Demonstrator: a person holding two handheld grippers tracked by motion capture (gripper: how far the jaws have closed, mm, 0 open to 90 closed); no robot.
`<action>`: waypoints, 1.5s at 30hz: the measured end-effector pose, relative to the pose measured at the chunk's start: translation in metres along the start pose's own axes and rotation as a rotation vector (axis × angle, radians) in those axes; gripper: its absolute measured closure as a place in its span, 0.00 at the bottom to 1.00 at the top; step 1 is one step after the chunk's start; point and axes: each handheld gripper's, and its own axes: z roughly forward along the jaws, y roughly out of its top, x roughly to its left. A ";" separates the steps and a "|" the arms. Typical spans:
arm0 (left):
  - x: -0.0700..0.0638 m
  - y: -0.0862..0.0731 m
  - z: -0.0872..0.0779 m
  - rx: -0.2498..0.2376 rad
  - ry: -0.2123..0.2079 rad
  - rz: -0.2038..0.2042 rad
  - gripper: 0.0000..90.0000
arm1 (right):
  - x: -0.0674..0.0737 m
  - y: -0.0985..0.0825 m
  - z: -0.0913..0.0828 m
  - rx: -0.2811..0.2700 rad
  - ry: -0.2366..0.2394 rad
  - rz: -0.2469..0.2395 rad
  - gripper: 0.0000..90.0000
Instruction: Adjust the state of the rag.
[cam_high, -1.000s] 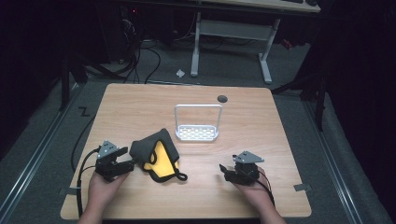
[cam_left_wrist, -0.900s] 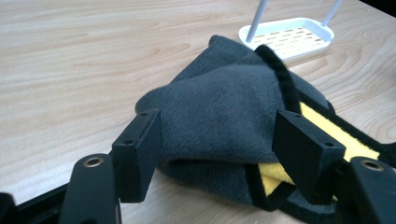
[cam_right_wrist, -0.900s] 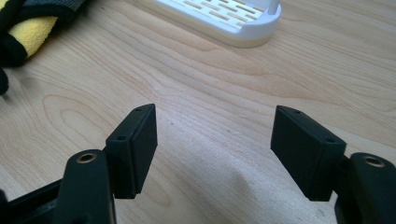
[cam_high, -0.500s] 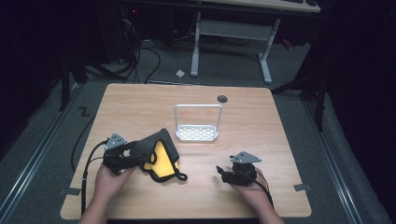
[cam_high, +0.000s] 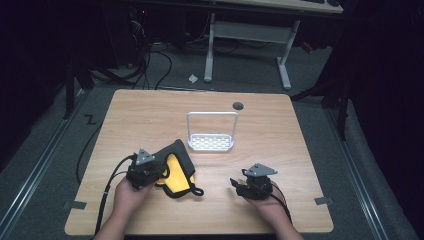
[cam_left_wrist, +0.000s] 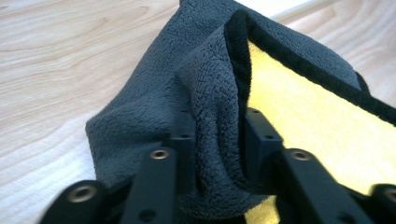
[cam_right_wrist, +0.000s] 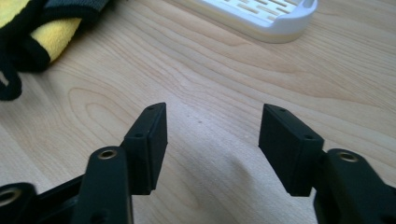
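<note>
Right now the left gripper (cam_high: 159, 172) is at the near-left part of the table (cam_high: 150, 110), and its jaws have just been closing on a fold of the mitt (cam_left_wrist: 205, 93). Left gripper view: grey fleece bunched between the two pads (cam_left_wrist: 184, 135), pinched from both sides, w/ the yellow lining just beside the right-hand jaw. So: clamped on the mitt's grey edge.

Mitt (cam_high: 177, 167) lies on the table towards the near edge, left of centre, grey outside, yellow inside, black trim & a black loop trailing toward the middle.

Right gripper (cam_high: 236, 184) sits near the near-right part of the table, well apart from the mitt. Its jaws have just been closing a bit, but right gripper view shows a wide gap w/ bare wood between the pads (cam_right_wrist: 149, 140), so released, nothing held.

White rack (cam_high: 211, 142) stands about mid-table, beyond both grippers, handle upright. Small dark hole (cam_high: 238, 105) near the far edge.
</note>
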 end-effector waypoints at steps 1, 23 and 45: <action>0.000 0.000 0.000 0.000 0.000 0.000 0.80 | 0.000 0.000 0.000 0.000 0.000 0.000 0.49; -0.064 -0.001 0.015 -0.064 -0.101 0.017 0.85 | 0.048 -0.003 -0.009 0.005 0.151 -0.084 0.59; -0.058 -0.002 0.016 -0.082 -0.083 -0.020 0.85 | 0.080 -0.004 0.004 0.084 0.283 -0.122 0.61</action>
